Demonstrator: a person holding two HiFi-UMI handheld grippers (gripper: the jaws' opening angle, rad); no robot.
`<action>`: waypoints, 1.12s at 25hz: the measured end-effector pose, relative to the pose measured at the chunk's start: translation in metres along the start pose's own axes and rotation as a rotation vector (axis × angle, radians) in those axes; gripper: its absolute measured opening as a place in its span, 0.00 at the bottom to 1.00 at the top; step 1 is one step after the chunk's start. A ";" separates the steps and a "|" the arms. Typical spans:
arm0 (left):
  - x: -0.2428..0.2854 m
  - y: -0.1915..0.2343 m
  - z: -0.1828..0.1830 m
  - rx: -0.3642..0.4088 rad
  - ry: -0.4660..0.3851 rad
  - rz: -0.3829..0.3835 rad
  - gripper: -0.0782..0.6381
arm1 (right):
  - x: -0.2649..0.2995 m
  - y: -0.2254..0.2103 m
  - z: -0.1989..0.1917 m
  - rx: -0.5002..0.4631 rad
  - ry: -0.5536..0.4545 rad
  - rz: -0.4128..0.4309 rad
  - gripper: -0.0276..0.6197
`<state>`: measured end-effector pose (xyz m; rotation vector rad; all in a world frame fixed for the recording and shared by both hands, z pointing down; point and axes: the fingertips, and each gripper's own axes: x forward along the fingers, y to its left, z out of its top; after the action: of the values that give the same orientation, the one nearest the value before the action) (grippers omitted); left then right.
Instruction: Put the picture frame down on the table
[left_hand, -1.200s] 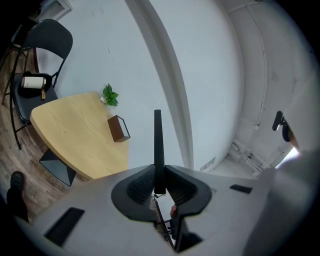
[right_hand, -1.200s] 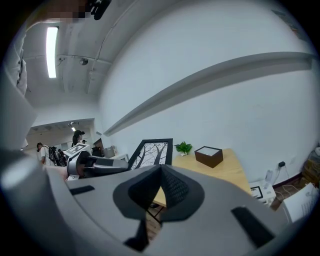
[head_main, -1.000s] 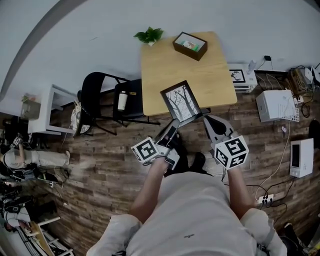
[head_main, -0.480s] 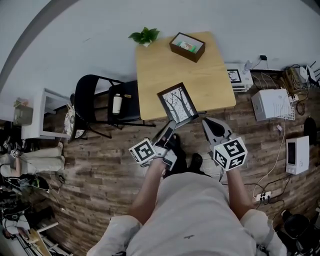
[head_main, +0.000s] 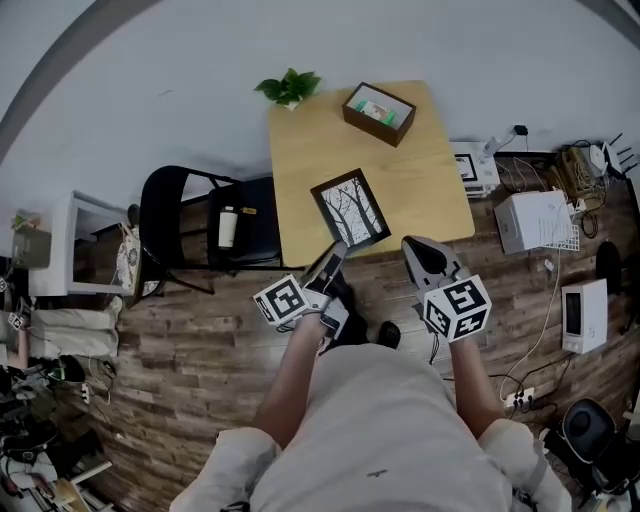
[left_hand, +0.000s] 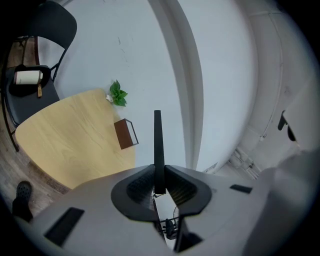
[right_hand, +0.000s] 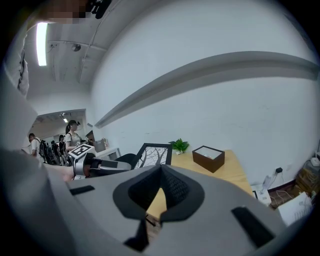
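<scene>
The picture frame (head_main: 350, 210), black-edged with a bare-tree print, is tilted over the near part of the wooden table (head_main: 420, 170). My left gripper (head_main: 335, 258) is shut on its lower edge. In the left gripper view the frame (left_hand: 157, 145) shows edge-on as a thin dark strip clamped between the jaws. My right gripper (head_main: 420, 250) hovers off the table's near edge, to the right of the frame, shut on nothing. The right gripper view shows the frame (right_hand: 155, 154) upright beyond its closed jaws, with the left gripper (right_hand: 95, 165) beside it.
A brown open box (head_main: 379, 101) and a small green plant (head_main: 288, 88) stand at the table's far side by the wall. A black chair (head_main: 200, 225) holding a bottle (head_main: 228, 227) is left of the table. White appliances (head_main: 535, 220) and cables lie on the floor at right.
My left gripper has carried the frame forward, so it now lies more over the tabletop than past its near edge. The right gripper has kept its place beside it.
</scene>
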<state>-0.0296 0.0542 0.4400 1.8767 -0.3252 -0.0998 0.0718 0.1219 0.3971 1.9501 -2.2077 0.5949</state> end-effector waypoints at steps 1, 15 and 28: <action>0.001 0.001 0.004 -0.006 0.001 -0.003 0.19 | 0.004 0.000 0.003 -0.003 -0.001 -0.004 0.04; 0.047 0.042 0.099 0.028 0.073 -0.021 0.19 | 0.097 -0.016 0.037 0.010 0.005 -0.078 0.04; 0.048 0.092 0.140 -0.051 0.041 0.040 0.19 | 0.167 -0.003 0.035 0.009 0.090 0.022 0.04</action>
<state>-0.0314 -0.1141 0.4853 1.8184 -0.3287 -0.0420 0.0549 -0.0459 0.4249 1.8664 -2.1792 0.6823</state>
